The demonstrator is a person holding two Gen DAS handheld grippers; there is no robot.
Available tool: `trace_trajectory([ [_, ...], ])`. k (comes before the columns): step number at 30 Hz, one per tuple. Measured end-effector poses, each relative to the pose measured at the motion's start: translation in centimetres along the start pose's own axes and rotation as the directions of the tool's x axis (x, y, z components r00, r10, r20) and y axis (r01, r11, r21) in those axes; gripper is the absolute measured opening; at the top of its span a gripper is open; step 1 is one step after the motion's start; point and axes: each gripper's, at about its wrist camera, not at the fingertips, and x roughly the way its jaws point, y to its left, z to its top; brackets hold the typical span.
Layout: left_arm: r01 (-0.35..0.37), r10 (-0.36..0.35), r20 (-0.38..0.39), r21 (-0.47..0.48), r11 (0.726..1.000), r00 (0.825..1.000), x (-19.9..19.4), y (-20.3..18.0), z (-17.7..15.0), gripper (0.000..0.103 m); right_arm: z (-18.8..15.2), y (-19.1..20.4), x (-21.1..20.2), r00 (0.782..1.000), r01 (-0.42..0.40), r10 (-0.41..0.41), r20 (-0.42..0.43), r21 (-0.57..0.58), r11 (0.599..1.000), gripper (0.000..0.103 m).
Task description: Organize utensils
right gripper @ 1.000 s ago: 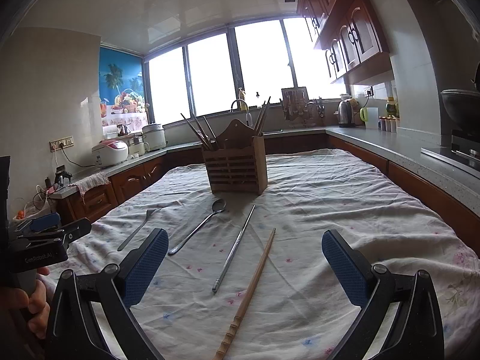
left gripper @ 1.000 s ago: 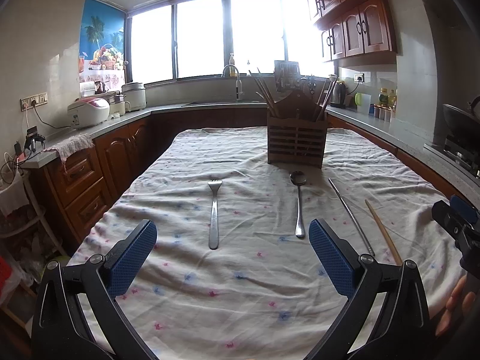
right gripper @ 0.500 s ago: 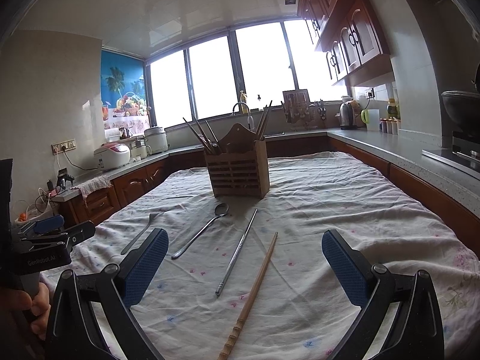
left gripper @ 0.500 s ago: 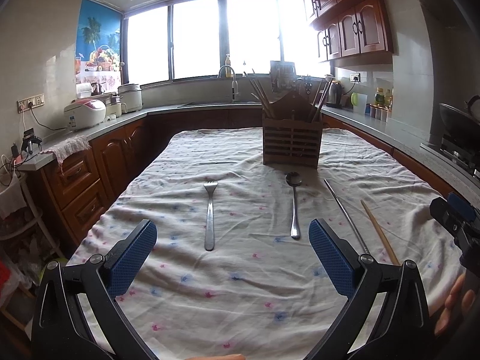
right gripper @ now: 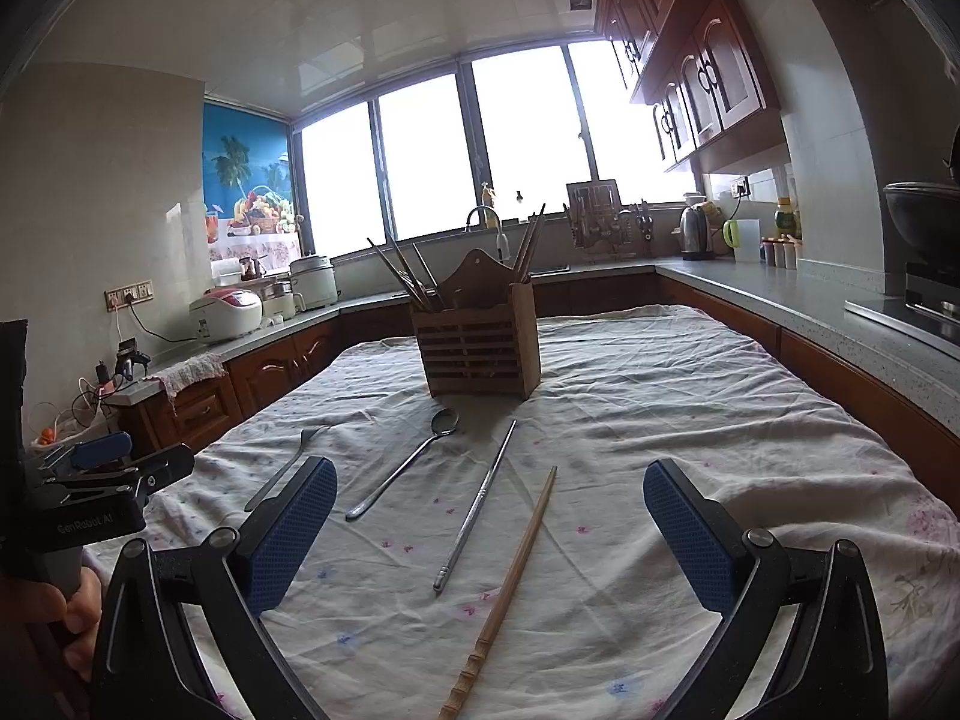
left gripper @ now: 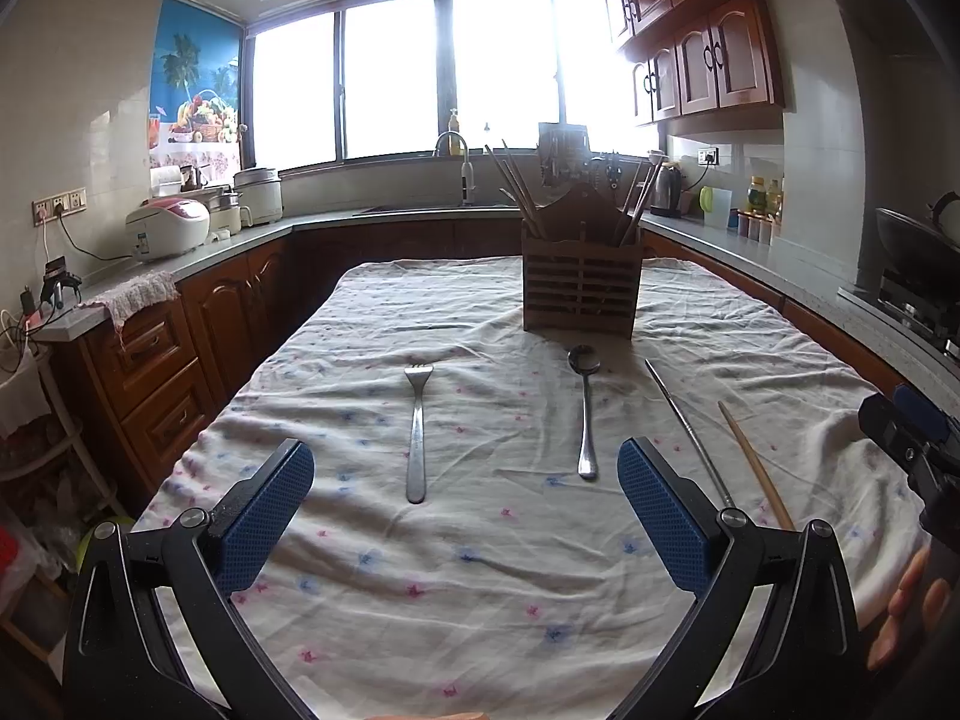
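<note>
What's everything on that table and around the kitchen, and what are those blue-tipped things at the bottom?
fork: 1, silver, flat on the cloth, farthest left
spoon: 1, silver, right of the fork, bowl toward the holder
metal chopstick: 1, silver, right of the spoon
wooden chopstick: 1, light brown, farthest right
utensil holder: 1, brown slatted wood, upright behind the utensils, chopsticks standing in it
tablecloth: 1, white with small flowers, covering the table
rice cooker: 1, white and pink, left counter
kettle: 1, steel, back right counter
left claw: blue pads, open, empty
right claw: blue pads, open, empty
</note>
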Motion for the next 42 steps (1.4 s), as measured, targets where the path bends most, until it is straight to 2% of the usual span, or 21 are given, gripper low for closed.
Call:
trace_trajectory([
  [42, 0.012, -0.012, 0.003, -0.003, 1.0, 1.0, 0.02, 0.31, 0.2, 0.103, 0.44, 0.07, -0.19, 1.0, -0.013, 0.013, 0.01, 0.01, 1.0, 0.103],
])
